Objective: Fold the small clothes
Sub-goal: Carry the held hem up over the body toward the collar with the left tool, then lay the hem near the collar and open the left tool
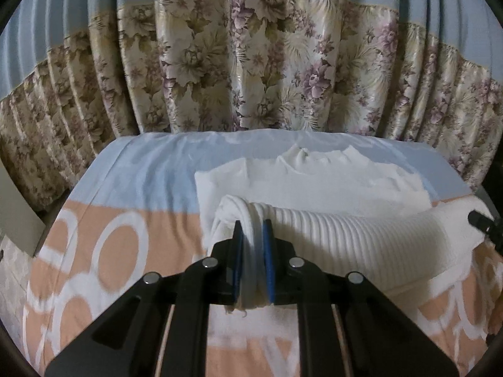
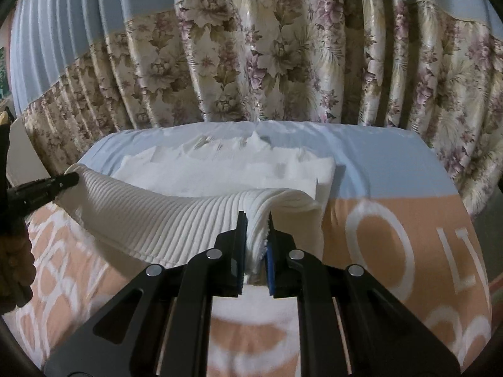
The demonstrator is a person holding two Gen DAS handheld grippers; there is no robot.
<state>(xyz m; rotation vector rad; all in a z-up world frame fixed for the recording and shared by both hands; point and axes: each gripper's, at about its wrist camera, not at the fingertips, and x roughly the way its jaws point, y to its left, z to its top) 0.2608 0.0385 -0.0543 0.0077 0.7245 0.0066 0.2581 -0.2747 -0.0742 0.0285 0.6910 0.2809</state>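
One white ribbed garment (image 1: 361,232) on the bed (image 1: 132,169), each near corner pinched tight by the left hand-held gripper (image 1: 253,229) and right hand-held gripper (image 2: 256,223); floral curtain (image 1: 251,62) behind.

— Where's the garment (image 1: 361,232)?

— On the bed (image 1: 141,182), my left gripper (image 1: 253,235) at its left end, right gripper (image 2: 256,229) at its right.

— Behind?

— Its far half lies flat; the curtain (image 1: 251,62) hangs beyond the bed.

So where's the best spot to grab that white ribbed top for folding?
At its near hem corners, one per side, coming in from the front edge. The white ribbed top lies flat with its hem nearest, and that is where the left hand-held gripper and right hand-held gripper pinch it now.
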